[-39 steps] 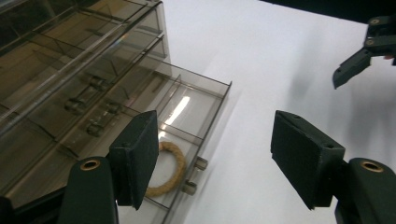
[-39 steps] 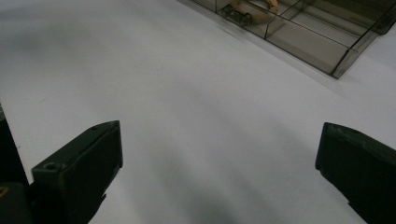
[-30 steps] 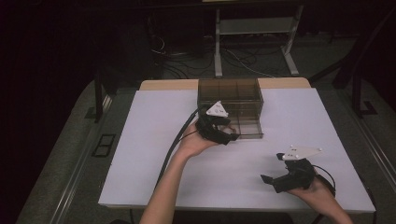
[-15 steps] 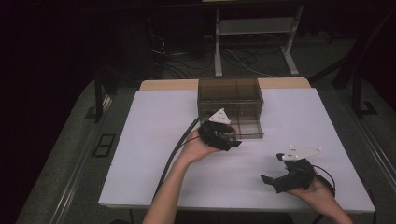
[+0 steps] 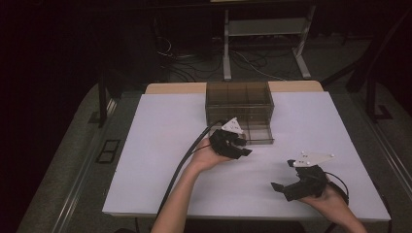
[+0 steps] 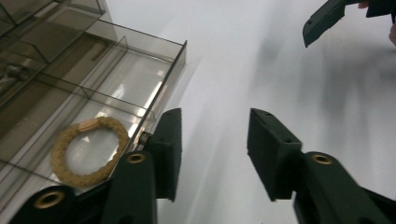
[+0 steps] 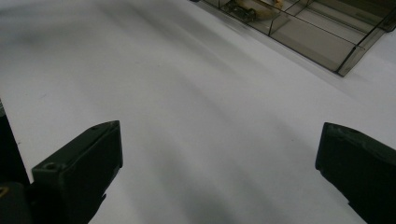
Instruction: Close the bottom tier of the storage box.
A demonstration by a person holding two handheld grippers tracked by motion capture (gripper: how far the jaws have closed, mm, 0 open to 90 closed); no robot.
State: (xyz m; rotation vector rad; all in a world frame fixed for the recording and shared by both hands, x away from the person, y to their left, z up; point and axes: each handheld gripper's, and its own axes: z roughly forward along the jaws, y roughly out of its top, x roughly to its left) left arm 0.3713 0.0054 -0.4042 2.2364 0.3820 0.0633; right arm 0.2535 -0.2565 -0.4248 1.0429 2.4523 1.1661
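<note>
Smoked translucent plastic drawer box [image 5: 238, 104] stands at the far middle of the white table [image 5: 155, 145], its lowest drawer tray [image 6: 140, 70] pulled out toward the near side. That leaves the divided compartments open from above.

Tan braided ring-shaped hair tie with a small metal clasp [image 6: 88, 150] lies flat in the near compartment of that tray, just inside the front wall.

Left gripper [image 6: 215, 154] sits at the tray's near front edge, pointing along the table. Its jaws have just been closing and now stand part open, with bare table between them. One pad looks to touch the tray's front wall from outside, though actual contact cannot be confirmed. Judgement: the hand is placed there to take or push the front wall, most likely to move the drawer, not to pick up the hair tie.

Right gripper [image 5: 291, 187] rests low at the near right of the table, well apart from the box. Jaws wide open, holding nothing. It appears parked, leaving the left hand room to work.
</note>
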